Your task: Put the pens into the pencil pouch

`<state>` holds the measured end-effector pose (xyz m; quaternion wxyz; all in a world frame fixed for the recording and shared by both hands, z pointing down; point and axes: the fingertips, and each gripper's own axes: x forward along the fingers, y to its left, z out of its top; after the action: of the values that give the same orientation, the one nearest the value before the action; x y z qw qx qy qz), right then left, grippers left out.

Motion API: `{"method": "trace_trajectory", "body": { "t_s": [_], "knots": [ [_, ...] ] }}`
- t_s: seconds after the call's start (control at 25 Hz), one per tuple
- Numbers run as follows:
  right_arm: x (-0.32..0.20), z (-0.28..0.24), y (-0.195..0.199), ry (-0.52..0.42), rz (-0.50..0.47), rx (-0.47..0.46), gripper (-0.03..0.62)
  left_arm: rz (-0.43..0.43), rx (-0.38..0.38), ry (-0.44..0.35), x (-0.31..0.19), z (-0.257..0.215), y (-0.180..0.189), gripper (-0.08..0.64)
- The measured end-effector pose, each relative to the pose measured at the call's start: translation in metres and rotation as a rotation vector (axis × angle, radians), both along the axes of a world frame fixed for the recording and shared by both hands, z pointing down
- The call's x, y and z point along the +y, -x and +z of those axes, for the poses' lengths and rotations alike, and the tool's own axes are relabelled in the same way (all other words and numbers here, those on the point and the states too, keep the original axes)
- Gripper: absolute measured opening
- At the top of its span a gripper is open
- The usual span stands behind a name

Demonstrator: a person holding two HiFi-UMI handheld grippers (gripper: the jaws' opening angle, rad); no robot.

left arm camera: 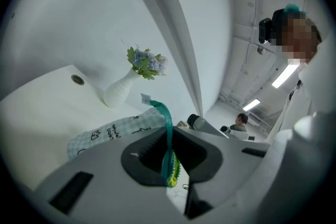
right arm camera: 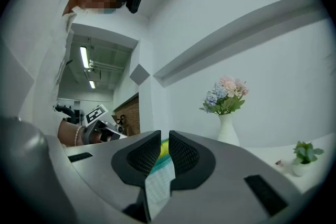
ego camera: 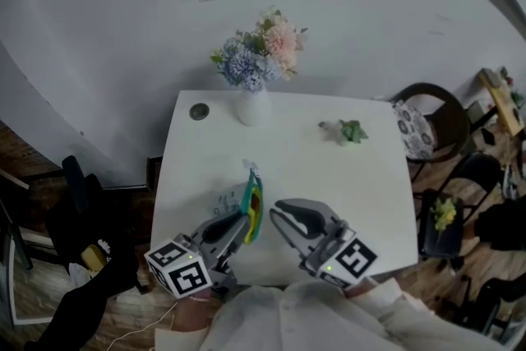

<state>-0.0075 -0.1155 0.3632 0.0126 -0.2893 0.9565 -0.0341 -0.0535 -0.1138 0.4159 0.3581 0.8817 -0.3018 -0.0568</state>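
Pencil pouch point(ego camera: 252, 205) hangs in the air just below the middle of the head view, held over the near part of the white counter point(ego camera: 362, 185) and clear of its surface. It is pale checked cloth with a teal zip strip point(left arm camera: 167, 123) and a yellow-green lining.

The left gripper point(ego camera: 240, 224) comes in from the lower left. In the left gripper view its fingers point(left arm camera: 142, 160) are closed on the zip strip, which runs up from between the pads. The checked cloth point(left arm camera: 113, 131) spreads away to the left of that frame.

The right gripper point(ego camera: 278, 214) comes in from the lower right, just beside the pouch. In the right gripper view its fingers point(right arm camera: 184, 157) are pressed close together on the pouch point(right arm camera: 157, 186). Teal and yellow show in the narrow slit between the pads, and a flap of checked cloth hangs below them. Both grippers therefore hold the same pouch, one on each side.

At the far edge of the counter, above centre in the head view, a white vase point(ego camera: 253, 107) stands upright with blue and pink flowers point(ego camera: 261, 53). A small green plant point(ego camera: 352, 131) sits to its right, and a round grey cap point(ego camera: 199, 112) lies near the far left corner. A dark chair point(ego camera: 427, 123) stands off the counter's right side.
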Motion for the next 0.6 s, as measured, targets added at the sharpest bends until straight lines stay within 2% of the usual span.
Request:
{"method": "trace_trajectory", "body": {
  "t_s": [0.16,0.44,0.6],
  "knots": [
    [-0.001,0.008,-0.007,0.021,0.033,0.056,0.041,0.043,-0.102,-0.052,-0.001,0.004,-0.002,0.034],
    [0.002,0.016,-0.027,0.052,0.085,0.070,0.040,0.115,-0.276,-0.146,-0.007,0.011,-0.015,0.034],
    [0.001,0.019,-0.044,0.051,0.132,0.074,0.040,0.163,-0.342,-0.178,-0.005,0.018,-0.028,0.034]
  ]
}}
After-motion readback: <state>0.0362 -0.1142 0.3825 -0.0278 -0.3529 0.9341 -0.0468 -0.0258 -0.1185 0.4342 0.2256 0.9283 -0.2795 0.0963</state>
